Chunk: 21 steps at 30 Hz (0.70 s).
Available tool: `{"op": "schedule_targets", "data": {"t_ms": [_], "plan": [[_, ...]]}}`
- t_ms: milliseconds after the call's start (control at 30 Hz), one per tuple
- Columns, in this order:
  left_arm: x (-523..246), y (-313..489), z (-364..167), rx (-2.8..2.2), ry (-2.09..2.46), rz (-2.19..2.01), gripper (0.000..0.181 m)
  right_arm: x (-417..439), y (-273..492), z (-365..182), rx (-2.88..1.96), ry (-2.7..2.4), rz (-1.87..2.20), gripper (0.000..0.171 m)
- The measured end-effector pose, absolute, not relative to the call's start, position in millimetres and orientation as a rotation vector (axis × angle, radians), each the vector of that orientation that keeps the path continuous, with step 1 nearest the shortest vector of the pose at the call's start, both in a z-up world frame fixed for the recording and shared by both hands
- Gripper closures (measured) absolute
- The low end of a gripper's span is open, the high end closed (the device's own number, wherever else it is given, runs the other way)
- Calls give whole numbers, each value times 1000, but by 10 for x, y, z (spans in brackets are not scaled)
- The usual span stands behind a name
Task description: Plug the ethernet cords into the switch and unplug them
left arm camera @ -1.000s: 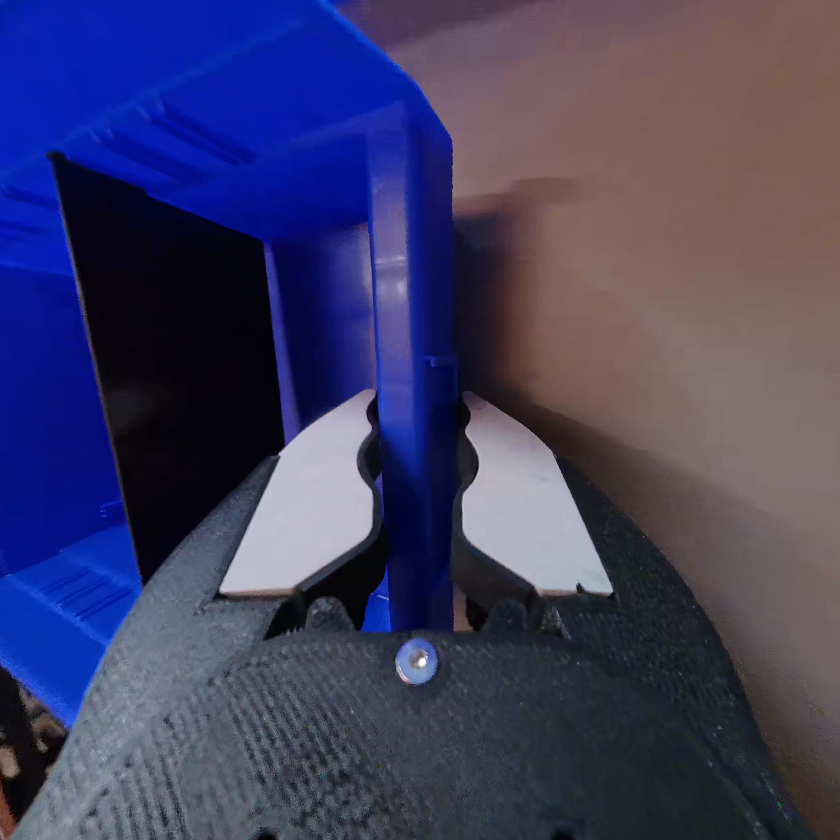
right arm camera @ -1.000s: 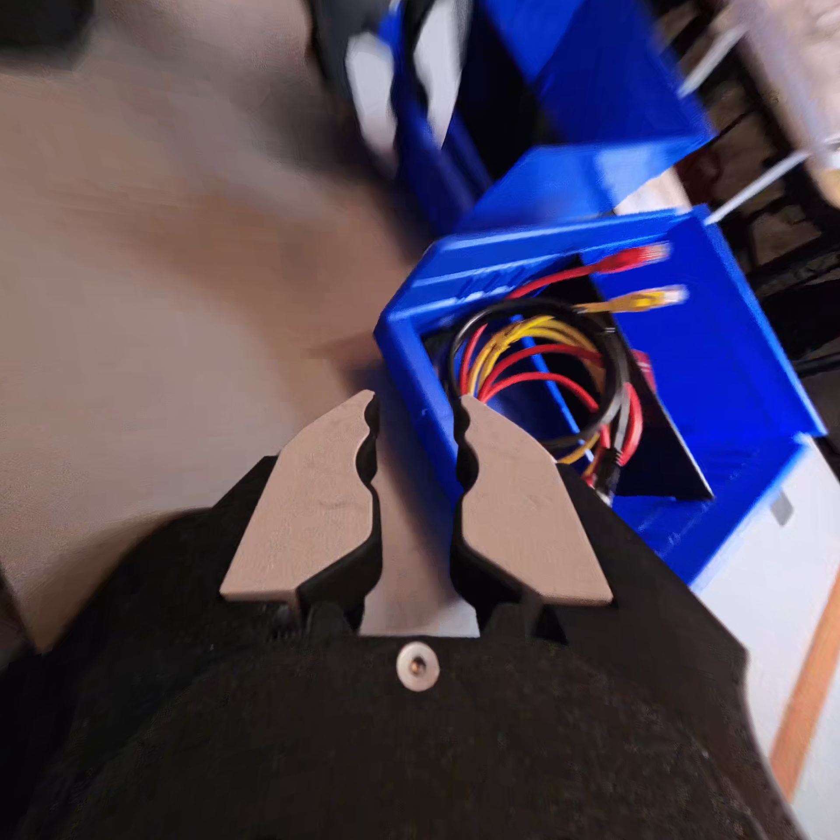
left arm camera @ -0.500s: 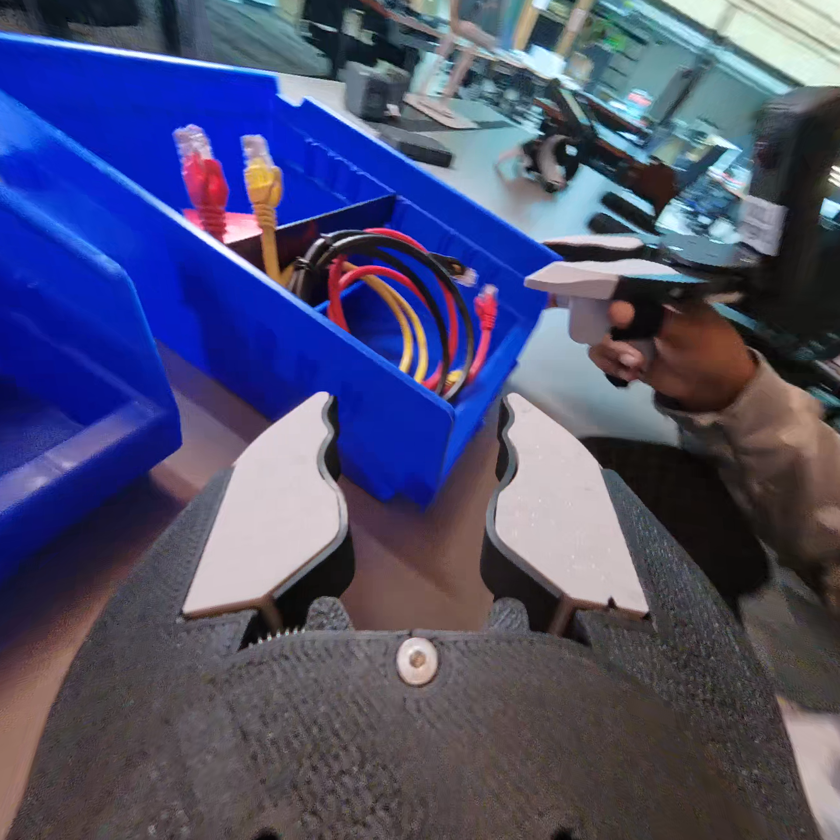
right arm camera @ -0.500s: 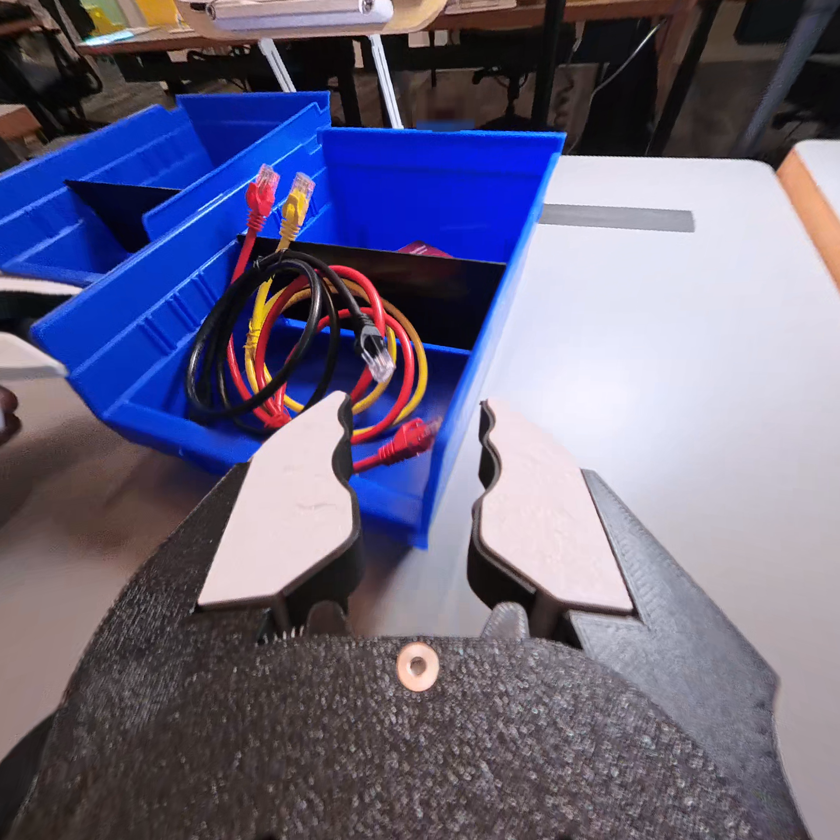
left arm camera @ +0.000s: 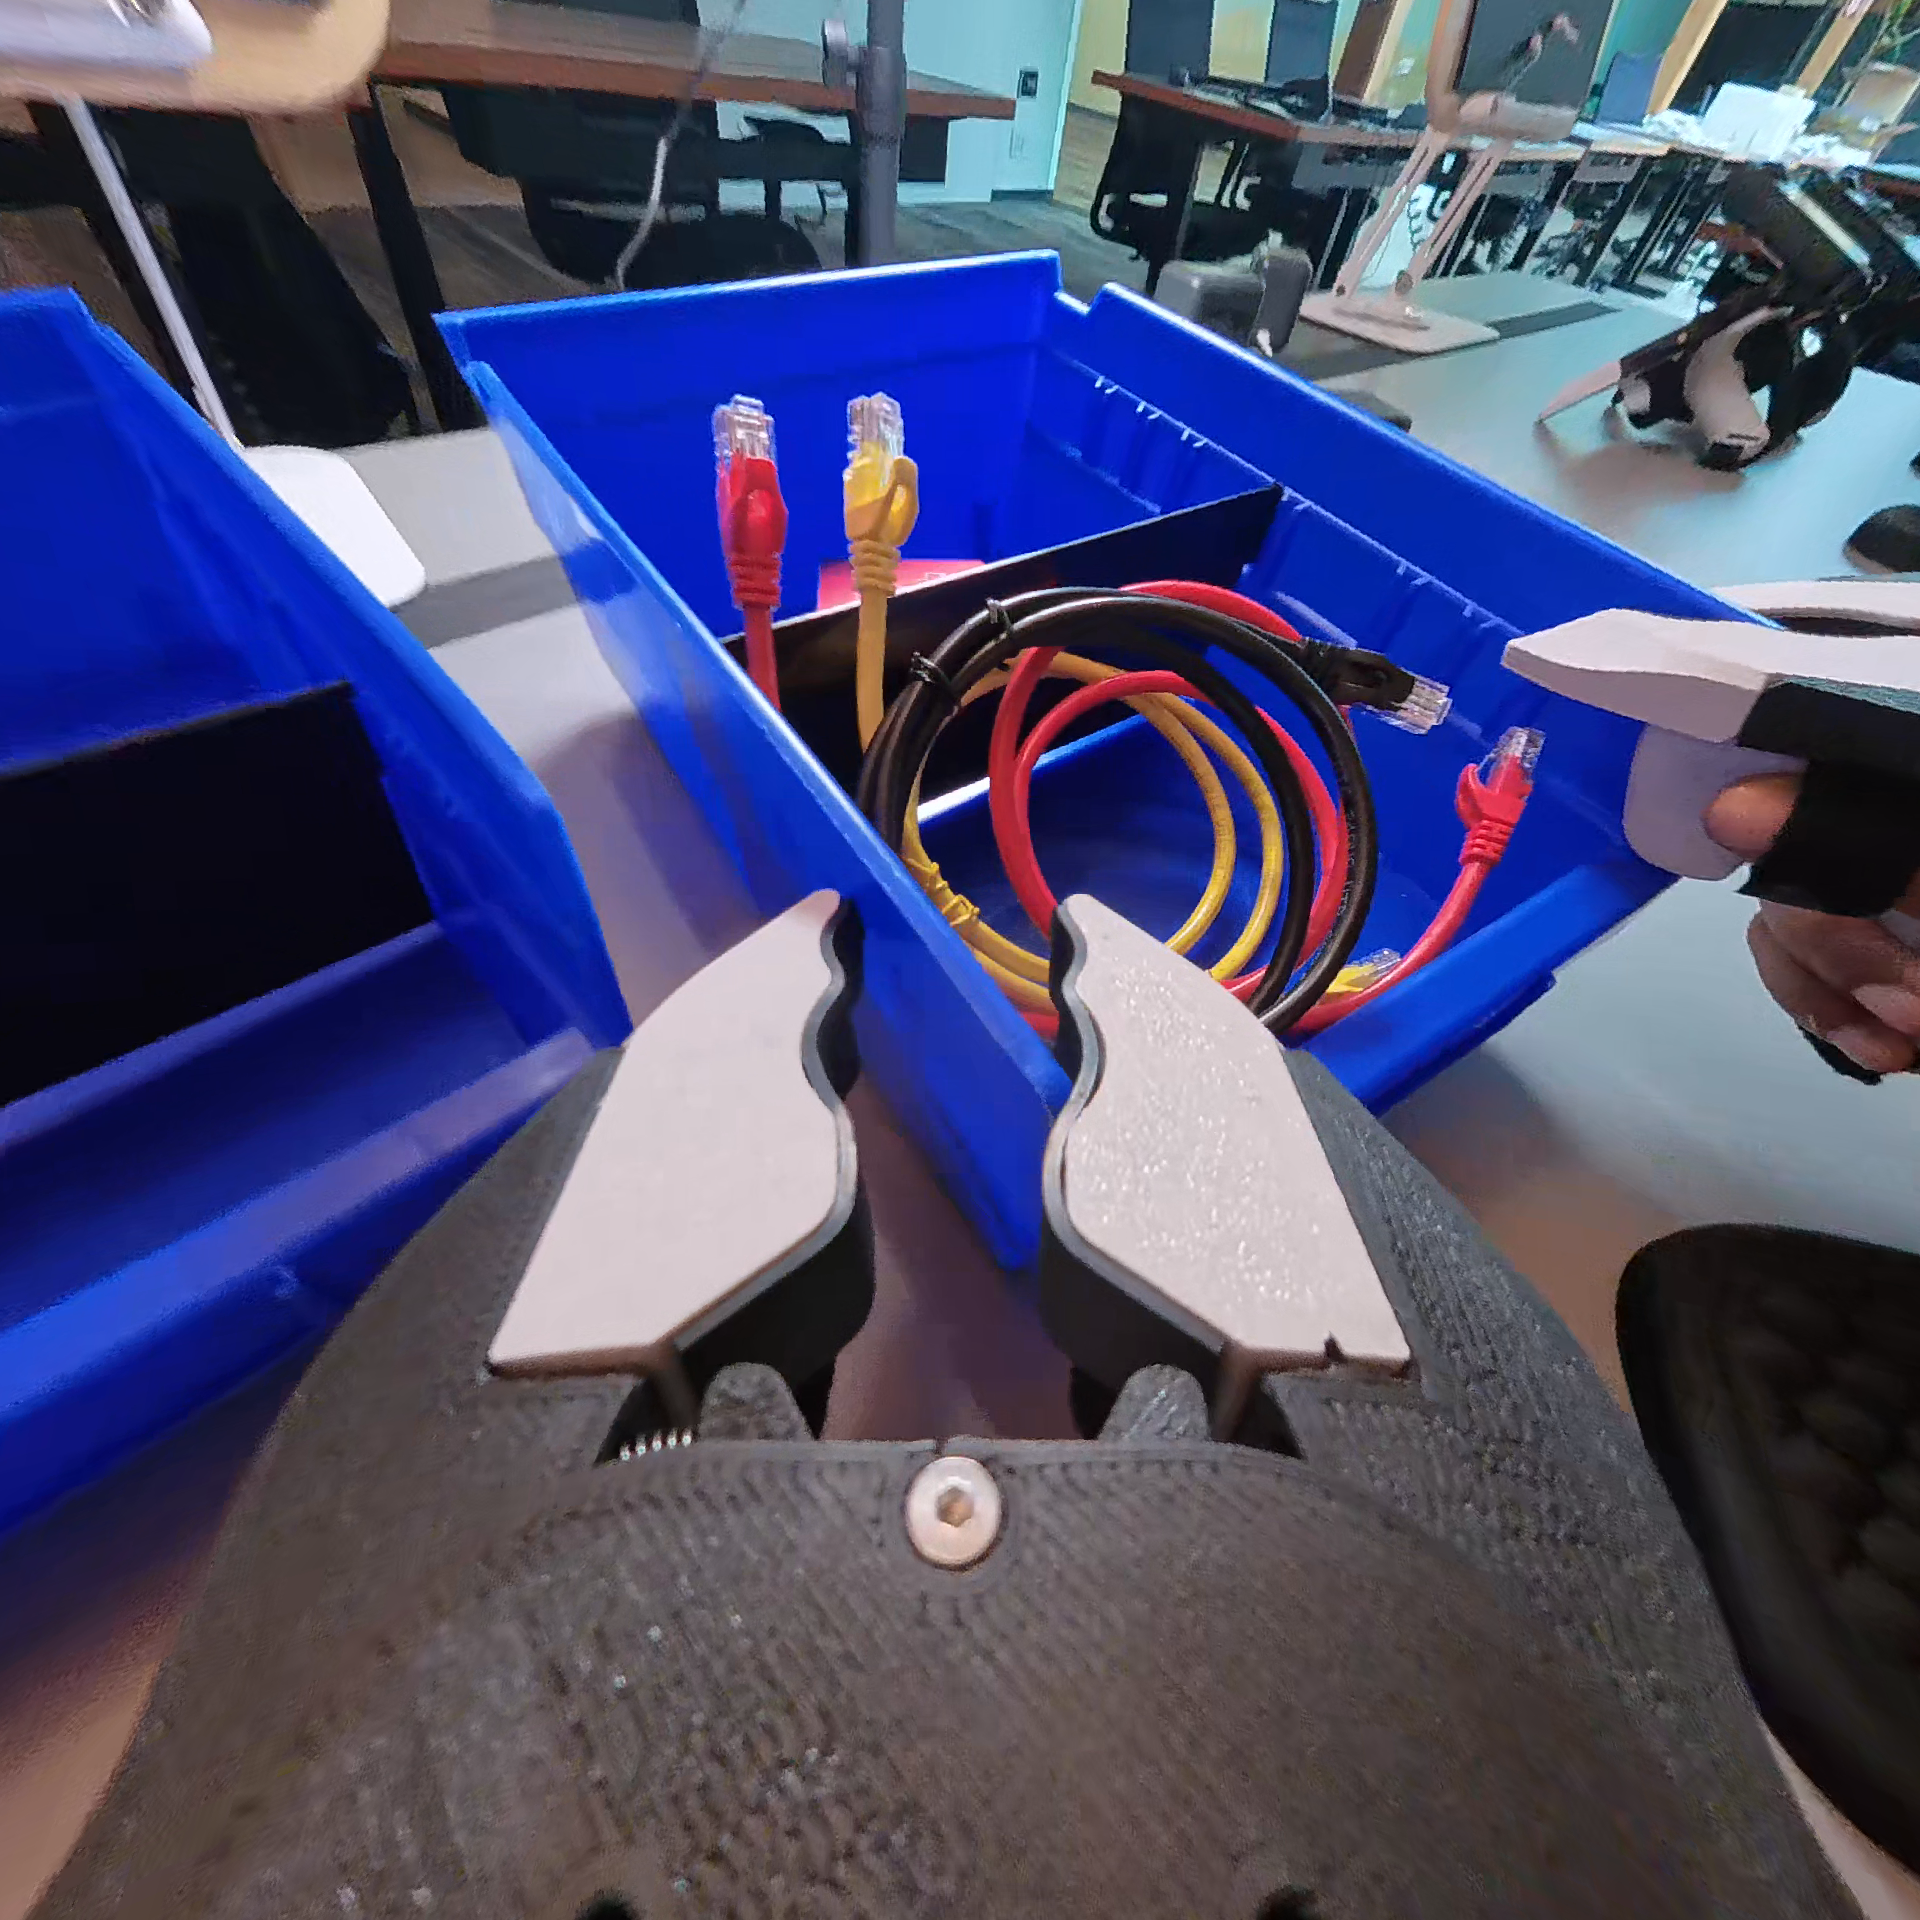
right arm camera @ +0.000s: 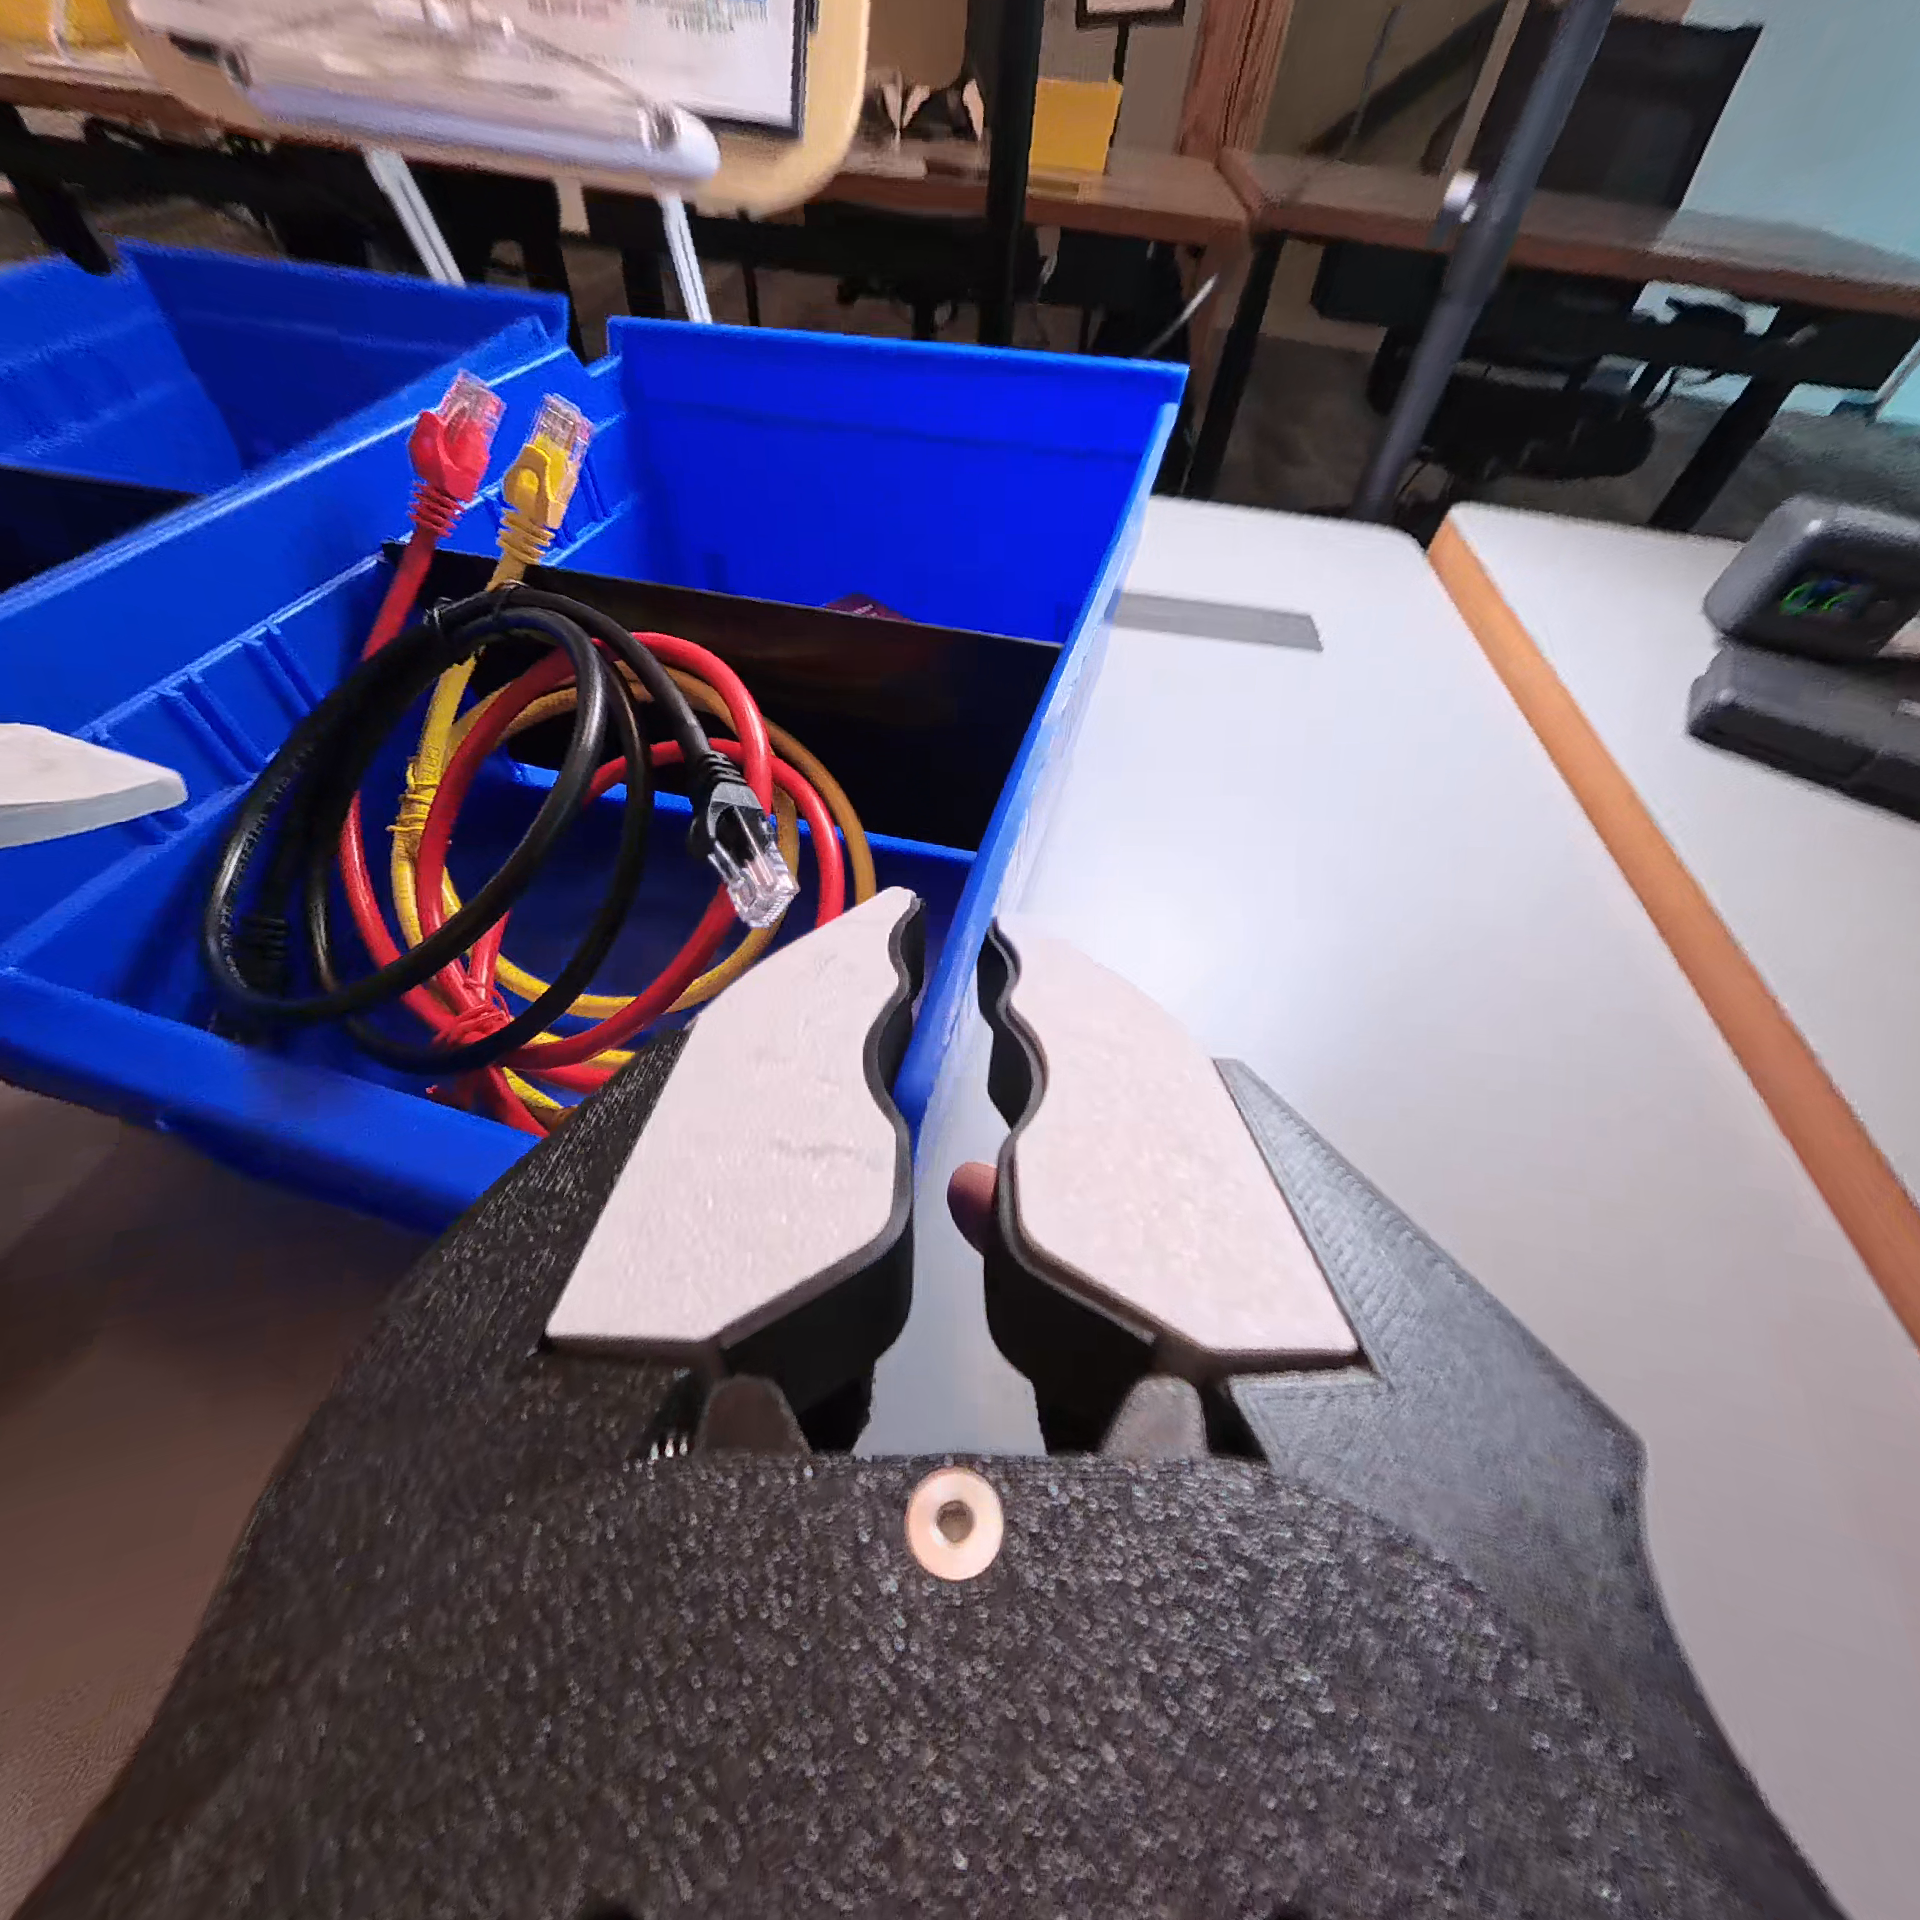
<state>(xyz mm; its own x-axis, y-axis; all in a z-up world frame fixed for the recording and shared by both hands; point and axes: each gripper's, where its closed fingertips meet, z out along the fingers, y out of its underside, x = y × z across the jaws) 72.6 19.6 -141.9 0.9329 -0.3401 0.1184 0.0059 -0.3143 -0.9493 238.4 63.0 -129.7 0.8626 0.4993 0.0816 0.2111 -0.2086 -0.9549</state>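
A blue bin [left arm camera: 1403, 582] [right arm camera: 883, 457] holds coiled red, yellow and black ethernet cords [left arm camera: 1226, 790] [right arm camera: 499, 831] in front of a black divider [right arm camera: 831, 675]. A red plug [left arm camera: 748, 488] and a yellow plug [left arm camera: 878, 478] stand up against its left wall. Something reddish [left arm camera: 904, 577] shows behind the divider, mostly hidden. My left gripper [left arm camera: 948, 914] is shut on the bin's left wall near the front corner. My right gripper [right arm camera: 951, 914] is shut on the bin's right wall and also shows in the left wrist view [left arm camera: 1662, 665].
A second blue bin [left arm camera: 208, 935] [right arm camera: 208, 343] with a black divider stands just to the left. The bins sit on a grey table [right arm camera: 1351, 883]. Dark devices [right arm camera: 1808, 665] lie on the table to the right. A black mesh chair [left arm camera: 1787, 1475] is near the front edge.
Half a second ago both grippers were open in front of the cord bin. Both have moved forward and closed on its side walls, left on the left wall, right on the right.
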Motion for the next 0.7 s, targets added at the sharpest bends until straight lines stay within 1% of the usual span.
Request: {"op": "schedule_targets", "data": {"t_ms": [100,200,300,400,500,567,700], "plan": [[575,123,-1024,-1783,249,-294,148,2239,546,-926,-1709,-526,305,161],[228,-49,-522,-1699,222,-227,150,1878,407,-449,-1606,-552,363,160],[-307,-342,-81,-1630,150,-148,151,1296,232,-36,-1518,-617,456,158],[-950,-750,203,-1593,60,-47,151,558,22,170,-1486,-692,597,158],[-1659,-1213,292,-1599,-51,46,152,-258,-296,166,-1474,-798,729,155],[-2107,-1503,237,-1635,-115,124,154,-772,-499,60,-1488,-861,819,153],[-2838,-1917,-158,-1729,-244,181,154,-1599,-787,-355,-1554,-964,923,152]]}}
